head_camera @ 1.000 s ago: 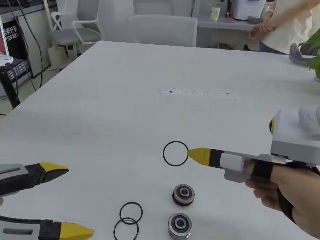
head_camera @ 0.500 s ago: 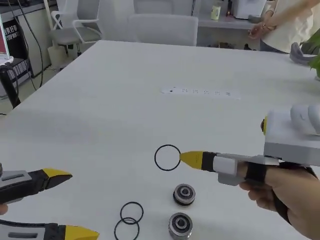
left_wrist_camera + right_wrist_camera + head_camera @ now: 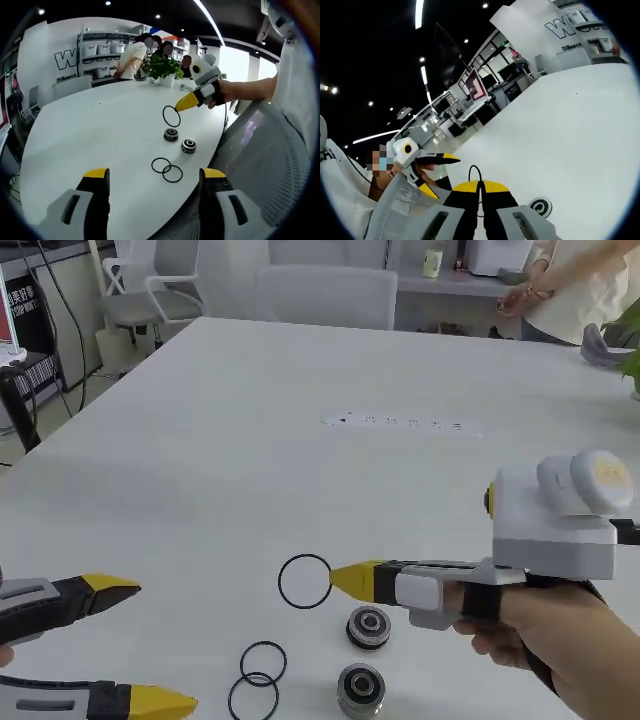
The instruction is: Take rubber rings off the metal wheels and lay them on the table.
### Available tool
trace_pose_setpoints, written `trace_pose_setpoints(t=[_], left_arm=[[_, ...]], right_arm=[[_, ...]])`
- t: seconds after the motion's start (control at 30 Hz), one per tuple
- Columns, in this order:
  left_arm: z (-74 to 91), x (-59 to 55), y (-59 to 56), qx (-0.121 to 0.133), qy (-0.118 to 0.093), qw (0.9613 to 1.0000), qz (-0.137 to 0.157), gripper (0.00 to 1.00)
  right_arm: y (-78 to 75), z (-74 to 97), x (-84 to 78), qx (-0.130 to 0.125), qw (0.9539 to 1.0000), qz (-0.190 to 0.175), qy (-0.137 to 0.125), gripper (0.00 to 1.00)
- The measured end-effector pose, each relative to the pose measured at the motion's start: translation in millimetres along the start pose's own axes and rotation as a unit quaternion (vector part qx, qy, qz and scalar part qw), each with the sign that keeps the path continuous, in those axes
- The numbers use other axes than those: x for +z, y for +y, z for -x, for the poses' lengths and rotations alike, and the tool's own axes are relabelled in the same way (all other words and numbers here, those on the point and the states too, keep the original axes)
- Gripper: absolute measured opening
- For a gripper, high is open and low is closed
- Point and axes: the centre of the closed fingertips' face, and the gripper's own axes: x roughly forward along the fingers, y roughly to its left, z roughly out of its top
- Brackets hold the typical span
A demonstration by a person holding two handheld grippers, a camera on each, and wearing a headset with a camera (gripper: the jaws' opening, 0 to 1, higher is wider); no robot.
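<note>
The right gripper [image 3: 340, 580] has its jaws pressed together on the edge of one ring [image 3: 281, 581]. The ring juts out from the yellow tips and seems to hang clear of the tabletop [image 3: 300, 470], just beside the farther of the two wheels [image 3: 368, 628]. The hold is on a thin bit of rubber at the rim, so the ring may slip or twist out before it is set down. If it is let go from above the surface, it may bounce, roll on edge toward the near side of the tabletop and drop off. It may also land across a wheel. Lowering the gripper here brings its underside close to that wheel, and a nudge could set the wheel rolling. As the jaws part, the soft ring may cling to one tip and get dragged along rather than lie flat. Two rings [image 3: 285, 664] already lie overlapped near the wheels, and a careless drop could tangle a third with them. The left gripper [image 3: 140, 645] is spread and holds nothing, well apart from the wheels, so it cannot steady anything. Whether either wheel has a ring on it cannot be told.
</note>
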Motion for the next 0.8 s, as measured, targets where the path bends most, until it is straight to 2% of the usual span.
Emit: trace_pose_setpoints(t=[0.43,0.8], left_arm=[[-0.1,-0.8,-0.1,0.000,0.000,1.0000,0.005,0.70],[-0.2,-0.8,-1.0,0.000,0.000,1.0000,0.005,0.70]], right_arm=[[5.6,-14.7,-17.9,0.007,0.9993,0.013,0.036,0.00],[-5.2,-21.0,-31.5,-0.006,0.9984,0.002,0.055,0.00]])
